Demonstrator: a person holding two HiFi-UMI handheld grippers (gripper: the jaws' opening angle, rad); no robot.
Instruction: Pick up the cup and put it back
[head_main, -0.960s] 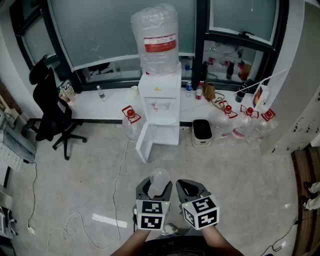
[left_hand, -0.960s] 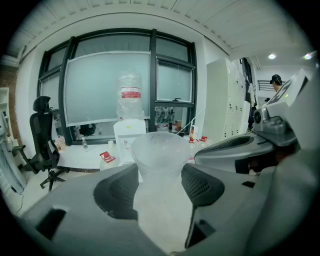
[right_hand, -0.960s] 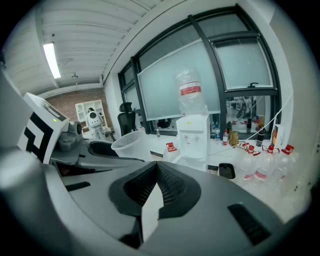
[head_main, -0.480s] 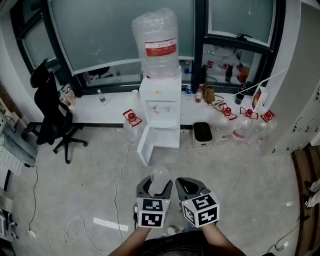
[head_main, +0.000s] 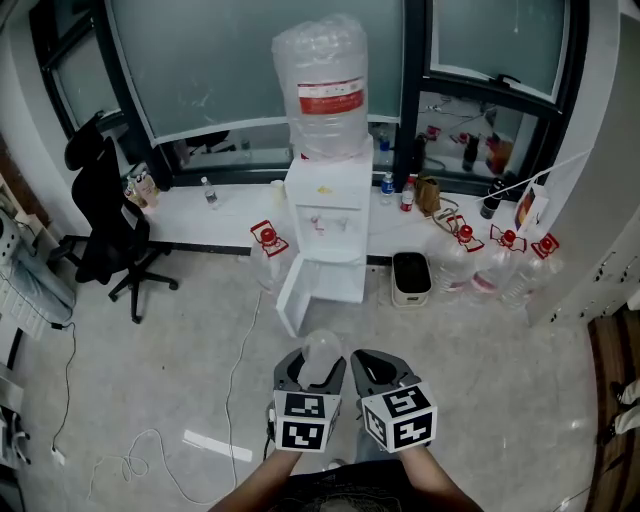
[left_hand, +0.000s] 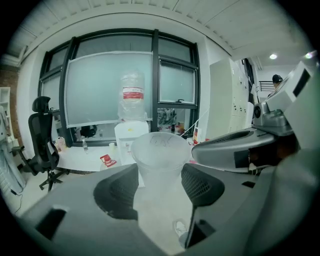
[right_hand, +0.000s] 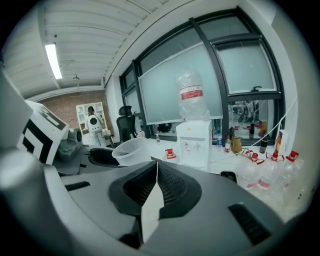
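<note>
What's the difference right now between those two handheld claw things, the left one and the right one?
Jaws: the left gripper has them apart; the right gripper has them pressed together.
Load: the left gripper grips an upright translucent plastic cup; the right gripper holds nothing.
Both are grey and held side by side, facing the white water dispenser.

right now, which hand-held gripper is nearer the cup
Left. The left hand-held gripper is clamped on the cup; the right hand-held gripper sits just beside it, jaws shut, empty.
</note>
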